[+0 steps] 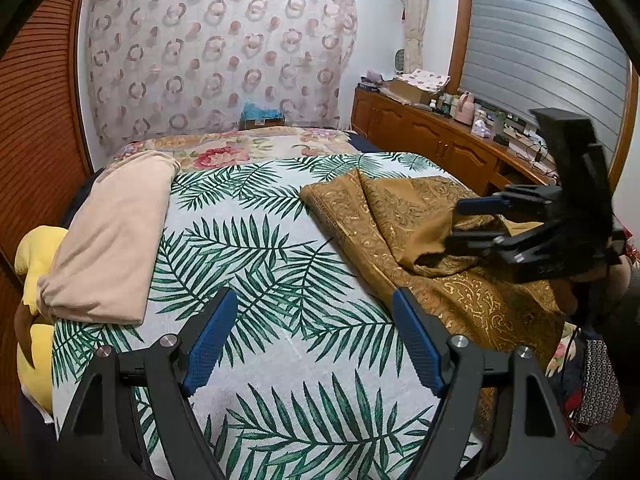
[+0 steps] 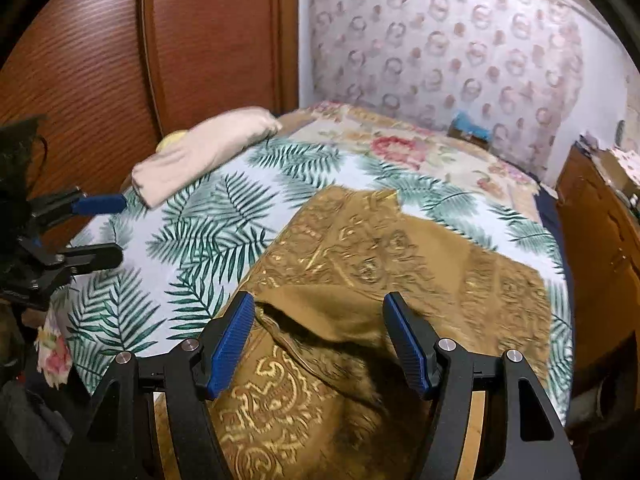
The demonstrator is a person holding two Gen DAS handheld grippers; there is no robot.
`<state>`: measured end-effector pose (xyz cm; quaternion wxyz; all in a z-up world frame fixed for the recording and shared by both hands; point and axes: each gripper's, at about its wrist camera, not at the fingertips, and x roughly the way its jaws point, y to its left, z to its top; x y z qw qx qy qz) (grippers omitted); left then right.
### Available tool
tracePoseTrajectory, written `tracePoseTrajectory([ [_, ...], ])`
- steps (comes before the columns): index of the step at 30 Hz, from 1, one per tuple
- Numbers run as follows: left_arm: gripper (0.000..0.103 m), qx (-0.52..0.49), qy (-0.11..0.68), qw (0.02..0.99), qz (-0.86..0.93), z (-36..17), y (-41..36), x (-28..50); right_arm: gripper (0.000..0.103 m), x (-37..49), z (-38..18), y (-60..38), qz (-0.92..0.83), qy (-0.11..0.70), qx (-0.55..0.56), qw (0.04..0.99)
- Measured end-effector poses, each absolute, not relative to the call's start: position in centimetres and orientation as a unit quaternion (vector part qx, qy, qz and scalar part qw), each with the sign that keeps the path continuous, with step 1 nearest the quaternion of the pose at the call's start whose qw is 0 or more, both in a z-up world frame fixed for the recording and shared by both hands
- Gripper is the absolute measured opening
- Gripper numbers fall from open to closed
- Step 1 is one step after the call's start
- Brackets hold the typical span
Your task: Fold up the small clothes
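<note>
**Asker:** So, where does the folding stand?

**Describer:** Barely begun, by my reading. 1 mustard-brown cloth with gold paisley print (image 1: pixel 432 240) lies rumpled on the palm-leaf bedspread (image 1: pixel 260 264), at 3 o'clock in the left wrist view. A flap is turned over on itself, showing its plain reverse, but no tidy fold exists yet. At 9 o'clock a beige cloth (image 1: pixel 116 240) lies folded flat, touching a yellow plush toy (image 1: pixel 36 256) at the bed's edge; it looks finished.

**Asker:** And the grippers?

**Describer:** The left gripper (image 1: pixel 312 344) hovers over bare bedspread, blue pads spread wide, holding nothing. The right gripper (image 2: pixel 320 344) has its pads apart too, straddling the raised flap without pinching it.

**Asker:** Does 1 camera show what the other misses?

**Describer:** Yes. Only the left wrist view shows the wooden sideboard (image 1: pixel 440 136) with its clutter at 2 o'clock and the slatted blind (image 1: pixel 540 56) above. The right wrist view alone shows the dark hollow under the flap at 6 o'clock, and the left gripper at 9 o'clock beside the beige cloth.
</note>
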<state>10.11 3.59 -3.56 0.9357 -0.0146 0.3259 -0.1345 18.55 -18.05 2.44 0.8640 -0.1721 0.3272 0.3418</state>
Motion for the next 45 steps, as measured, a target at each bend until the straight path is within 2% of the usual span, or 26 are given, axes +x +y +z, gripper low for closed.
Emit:
tracePoseTrajectory([
  [10,0.08,-0.009,0.336,0.931,-0.142,-4.3,3.1,10.2,0.069,21.3,-0.2,-15.6,0.348,0.362,-0.208,0.839],
  [12,0.08,-0.009,0.337,0.931,-0.142,-4.4,3.1,10.2,0.057,21.8,-0.1,-15.7,0.351,0.367,-0.198,0.839],
  [14,0.08,-0.009,0.338,0.93,-0.143,-4.5,3.1,10.1,0.022,22.5,0.1,-16.1,0.358,0.374,-0.19,0.834],
  [16,0.08,-0.01,0.339,0.93,-0.144,-4.5,3.0,10.1,0.005,22.7,0.5,-16.5,0.353,0.365,-0.192,0.84],
  [27,0.08,-0.015,0.338,0.928,-0.155,-4.5,2.6,10.0,0.003,29.1,8.7,-23.6,0.237,0.299,-0.173,0.908],
  [39,0.08,-0.009,0.344,0.924,-0.169,-5.0,1.1,9.8,0.004,39.1,8.4,-26.9,0.055,0.341,-0.186,0.92],
  [41,0.08,-0.008,0.344,0.923,-0.17,-5.0,1.0,9.7,0.019,40.1,8.8,-27.2,0.028,0.341,-0.167,0.925],
  [43,0.08,-0.009,0.345,0.922,-0.173,-5.1,0.8,9.5,0.024,39.8,8.9,-27.7,0.056,0.341,-0.131,0.929],
  [45,0.08,-0.008,0.347,0.921,-0.175,-5.1,0.6,9.5,0.034,38.9,9.0,-28.2,0.071,0.34,-0.125,0.929],
])
